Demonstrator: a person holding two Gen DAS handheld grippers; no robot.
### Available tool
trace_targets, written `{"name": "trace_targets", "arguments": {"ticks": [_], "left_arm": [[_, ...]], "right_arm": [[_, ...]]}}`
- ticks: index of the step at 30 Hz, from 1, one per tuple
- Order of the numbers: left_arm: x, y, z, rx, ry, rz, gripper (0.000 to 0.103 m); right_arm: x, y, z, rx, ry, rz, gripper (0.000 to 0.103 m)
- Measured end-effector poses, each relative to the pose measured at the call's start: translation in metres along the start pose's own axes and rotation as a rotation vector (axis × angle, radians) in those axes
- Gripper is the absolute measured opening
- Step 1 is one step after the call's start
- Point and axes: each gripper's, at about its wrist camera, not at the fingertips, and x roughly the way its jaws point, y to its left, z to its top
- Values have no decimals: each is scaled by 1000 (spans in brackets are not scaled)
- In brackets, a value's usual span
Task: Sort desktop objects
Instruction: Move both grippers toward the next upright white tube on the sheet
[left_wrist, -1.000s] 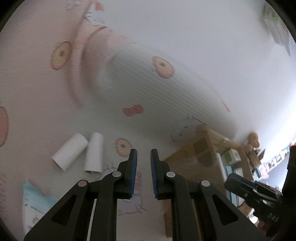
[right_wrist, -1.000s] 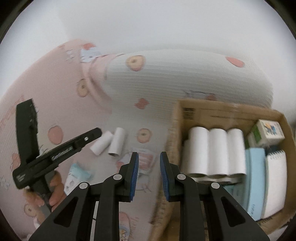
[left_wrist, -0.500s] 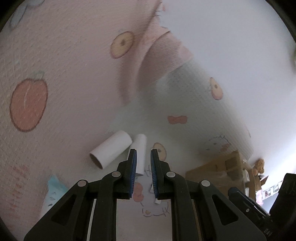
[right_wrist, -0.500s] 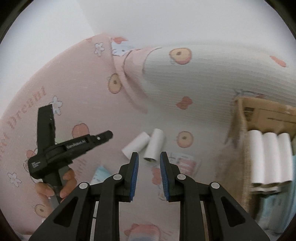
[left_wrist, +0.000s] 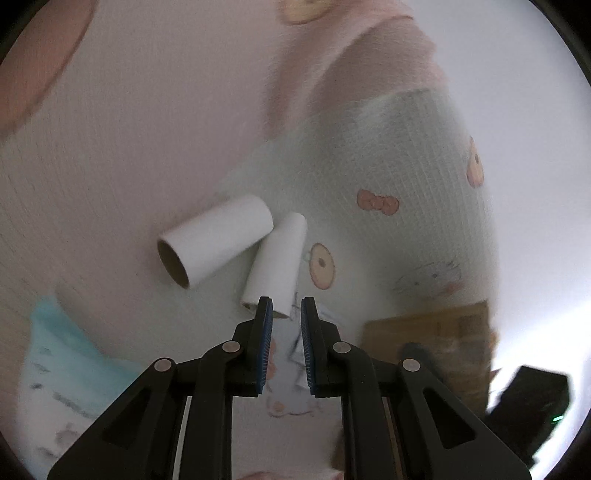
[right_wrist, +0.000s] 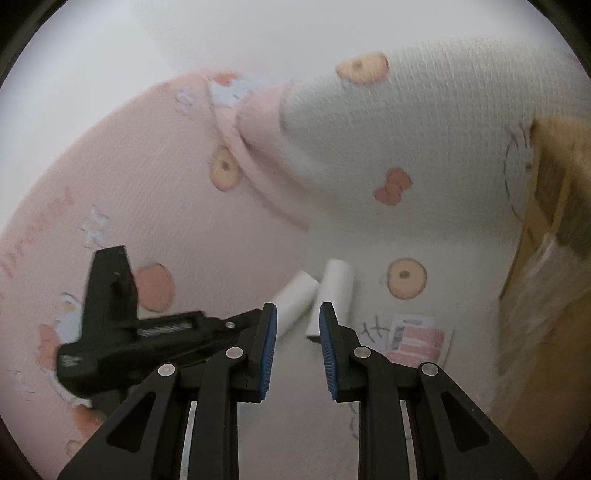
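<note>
Both tongs (left_wrist: 286, 306) (right_wrist: 297, 314) dropped toward rolls (left_wrist: 275, 264), empty.

Two white cardboard tubes lie on their sides on the patterned bedcover at the centre of the left-wrist frame. The left tube (left_wrist: 216, 242) shows its brown open end toward the lower left; the right tube (left_wrist: 277, 264) touches it at the far ends, forming a V.
</note>
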Motion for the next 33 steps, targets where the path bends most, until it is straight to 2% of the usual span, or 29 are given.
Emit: {"name": "trace_targets", "arguments": {"ticks": [3, 7, 11, 14, 18, 21, 25, 29, 31, 33], "left_arm": [[1, 14, 0, -58, -24, -15, 24], [5, 25, -1, -116, -38, -89, 32], [16, 31, -2, -150, -38, -113, 34], [29, 33, 0, -167, -11, -132, 34], [37, 28, 7, -123, -8, -87, 34], [39, 22, 13, -70, -12, -55, 34], [48, 14, 20, 25, 19, 35, 34], [58, 13, 27, 55, 72, 47, 34], [60, 14, 29, 49, 79, 40, 34], [62, 14, 31, 49, 77, 54, 34]], "right_arm": [[18, -1, -7, -26, 36, 2, 20], [37, -9, -13, -9, 88, 6, 20], [53, -23, -15, 49, 143, 1, 20], [60, -25, -13, 46, 151, -14, 20], [69, -22, -9, 14, 152, -20, 20], [76, -24, -6, 36, 168, -14, 20], [80, -30, -3, 73, 156, -5, 20], [89, -33, -4, 77, 170, -65, 20], [96, -35, -8, 87, 199, -68, 20], [96, -35, -11, 95, 187, -54, 20]]}}
